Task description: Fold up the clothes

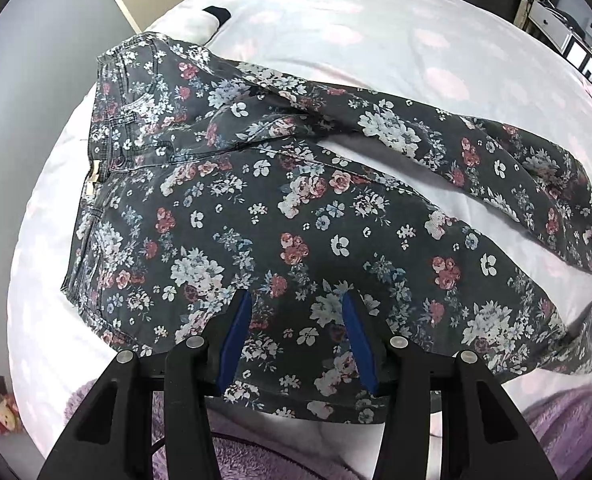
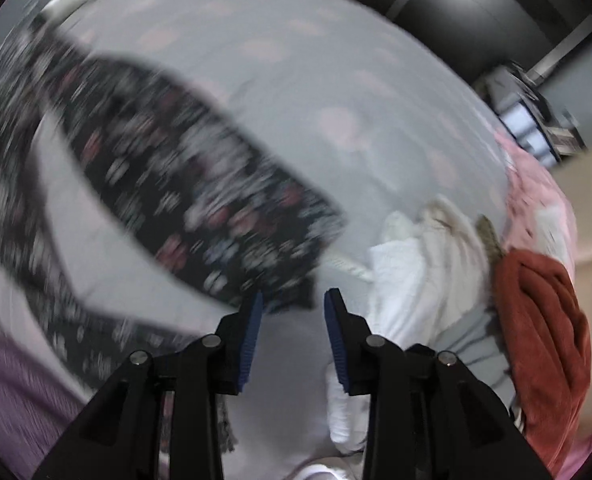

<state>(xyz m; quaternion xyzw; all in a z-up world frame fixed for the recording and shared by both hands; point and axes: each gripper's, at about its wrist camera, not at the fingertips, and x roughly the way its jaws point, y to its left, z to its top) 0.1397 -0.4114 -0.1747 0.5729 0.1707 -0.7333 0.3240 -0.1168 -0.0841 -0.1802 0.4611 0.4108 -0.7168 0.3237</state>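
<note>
A: On the bed (image 1: 336, 20), floral trousers (image 1: 256, 208) lie spread, waistband at left, legs splayed apart toward the right. Left gripper (image 1: 296, 320) hangs over the near thigh, pointing steeply down, jaws apart, cloth under the pads but not pinched.

B: So we'd call the step lining up the legs?

A: Likely. To do it well we should pinch the hem through both layers and carry one leg flat over the other, seams matching, left side pinning the hip.

B: Right side?

A: Right gripper (image 2: 292, 300) points steeply down at the far leg's hem (image 2: 288, 292), jaws apart, nothing clamped; view blurred. White laundry (image 2: 416, 264) and a rust towel (image 2: 544, 320) sit just right; we should avoid snagging those.
</note>
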